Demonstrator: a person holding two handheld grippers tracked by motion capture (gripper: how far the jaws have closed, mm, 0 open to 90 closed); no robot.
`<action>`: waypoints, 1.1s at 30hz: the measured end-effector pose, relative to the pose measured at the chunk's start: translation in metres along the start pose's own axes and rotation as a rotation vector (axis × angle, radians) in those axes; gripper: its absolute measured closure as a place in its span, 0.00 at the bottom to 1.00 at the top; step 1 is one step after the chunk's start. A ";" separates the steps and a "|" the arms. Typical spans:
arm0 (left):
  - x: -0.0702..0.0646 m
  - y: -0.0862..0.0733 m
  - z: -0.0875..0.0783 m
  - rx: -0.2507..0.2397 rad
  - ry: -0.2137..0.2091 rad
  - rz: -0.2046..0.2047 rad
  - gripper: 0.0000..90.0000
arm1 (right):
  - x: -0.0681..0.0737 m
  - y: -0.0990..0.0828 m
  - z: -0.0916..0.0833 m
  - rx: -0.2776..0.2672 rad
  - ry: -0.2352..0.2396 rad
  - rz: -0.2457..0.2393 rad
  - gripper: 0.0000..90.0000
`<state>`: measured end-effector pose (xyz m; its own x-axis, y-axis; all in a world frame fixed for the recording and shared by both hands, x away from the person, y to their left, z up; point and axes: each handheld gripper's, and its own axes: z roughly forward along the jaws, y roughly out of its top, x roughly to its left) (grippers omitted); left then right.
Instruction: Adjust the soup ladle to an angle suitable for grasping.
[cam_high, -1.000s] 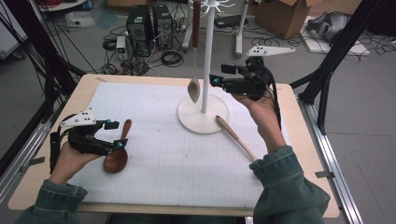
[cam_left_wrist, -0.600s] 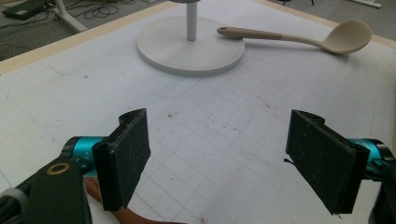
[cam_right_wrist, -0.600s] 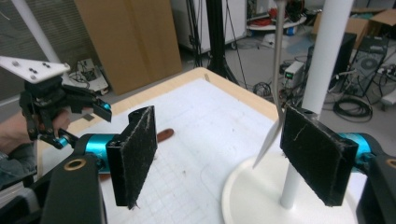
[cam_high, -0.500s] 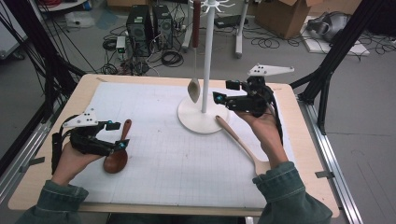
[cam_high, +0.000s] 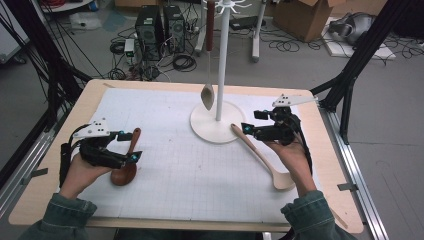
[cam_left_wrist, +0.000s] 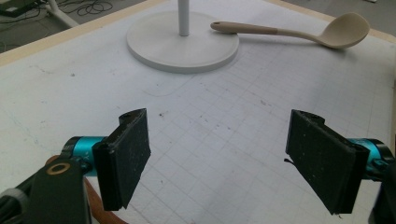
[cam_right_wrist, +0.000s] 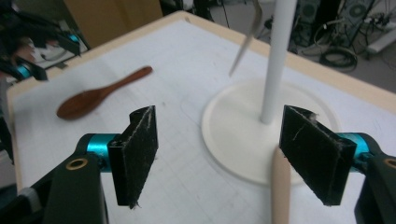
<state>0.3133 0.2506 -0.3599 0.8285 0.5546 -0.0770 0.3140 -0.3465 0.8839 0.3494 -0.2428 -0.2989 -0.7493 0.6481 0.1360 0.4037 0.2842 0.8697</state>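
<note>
Right gripper (cam_high: 248, 123) sits low over the mat, just beside the white stand base (cam_high: 202, 122), jaws standing wide with nothing clamped. The right gripper view shows the handle of the pale wooden ladle (cam_right_wrist: 280, 193) rising between the pads, close against the right-hand pad (cam_right_wrist: 315, 151); I cannot tell if it touches. In the high view the ladle (cam_high: 260, 155) lies on the grid mat (cam_high: 200, 185), handle tip resting on the rim of the stand base, bowl toward the person's right hand (cam_high: 292, 152). One metal spoon (cam_high: 207, 95) hangs from a hook on the stand pole (cam_high: 221, 60). Left gripper (cam_high: 131, 145) hovers at the dark wooden spoon (cam_high: 126, 167), which lies flat at the left of the mat; its jaws are also wide and empty, and the left gripper view shows bare mat between the pads. Judgement: the step in hand is the pick-up of the pale ladle by its handle end, presumably to hang it on the stand beside the metal spoon; the dark spoon waits its turn. Next move calls for centring the handle between the pads, settling a little lower, then closing firmly near the tip where the base lifts it off the mat. Risk: an off-centre close could push the handle sideways off the base rim, or the ladle could pivot under the weight of its bowl when lifted.
</note>
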 end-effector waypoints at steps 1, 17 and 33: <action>0.000 0.000 0.001 -0.004 -0.001 -0.006 0.24 | -0.002 -0.004 0.000 0.010 -0.005 0.000 0.31; -0.001 0.000 0.002 0.001 -0.004 -0.005 0.24 | -0.031 -0.057 0.001 0.109 -0.077 0.046 0.38; 0.000 0.000 0.002 0.007 -0.004 -0.001 0.24 | -0.051 -0.090 0.011 0.184 -0.108 0.078 0.45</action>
<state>0.3139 0.2486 -0.3608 0.8298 0.5523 -0.0798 0.3183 -0.3508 0.8807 0.3572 -0.2943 -0.3892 -0.6558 0.7420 0.1391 0.5545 0.3484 0.7557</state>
